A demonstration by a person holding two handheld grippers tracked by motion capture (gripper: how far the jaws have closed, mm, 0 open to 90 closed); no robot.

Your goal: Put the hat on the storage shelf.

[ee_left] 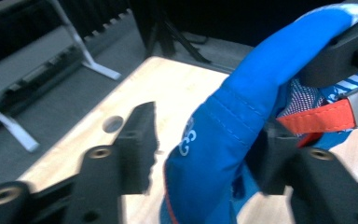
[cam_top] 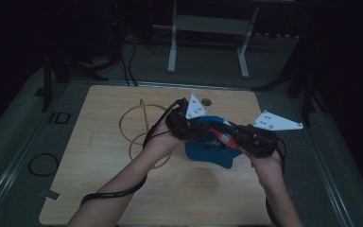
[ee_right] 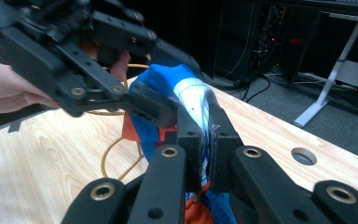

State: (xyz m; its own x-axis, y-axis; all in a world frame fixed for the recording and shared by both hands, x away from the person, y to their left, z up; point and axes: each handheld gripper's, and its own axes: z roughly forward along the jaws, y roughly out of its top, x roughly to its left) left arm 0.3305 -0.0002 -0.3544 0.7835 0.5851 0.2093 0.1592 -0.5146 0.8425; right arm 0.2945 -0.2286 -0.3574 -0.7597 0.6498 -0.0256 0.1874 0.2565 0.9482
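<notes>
Both grippers are raised over the middle of the wooden table (cam_top: 123,198), meeting at a blue cloth item (cam_top: 208,153) with white and orange-red parts, which hangs between them above the tabletop.

Right gripper (ee_right: 204,140): jaws drawn in narrow, pinching a white-and-blue fold of the cloth (ee_right: 193,100) between them. Orange mesh fabric shows just below the jaws. In the high view this gripper (cam_top: 238,137) sits at the cloth's right edge.

Left gripper (ee_left: 205,144): jaws stand wide apart, with a thick blue fold of the cloth (ee_left: 242,107) lying in the gap. The fold rests against the one jaw and is clear of the other; no clamp visible. In the high view it (cam_top: 189,125) sits at the cloth's upper left.

A yellow cord (cam_top: 139,125) lies looped on the table, left of the hands. A round hole (cam_top: 206,101) is in the tabletop just beyond the grippers.
</notes>
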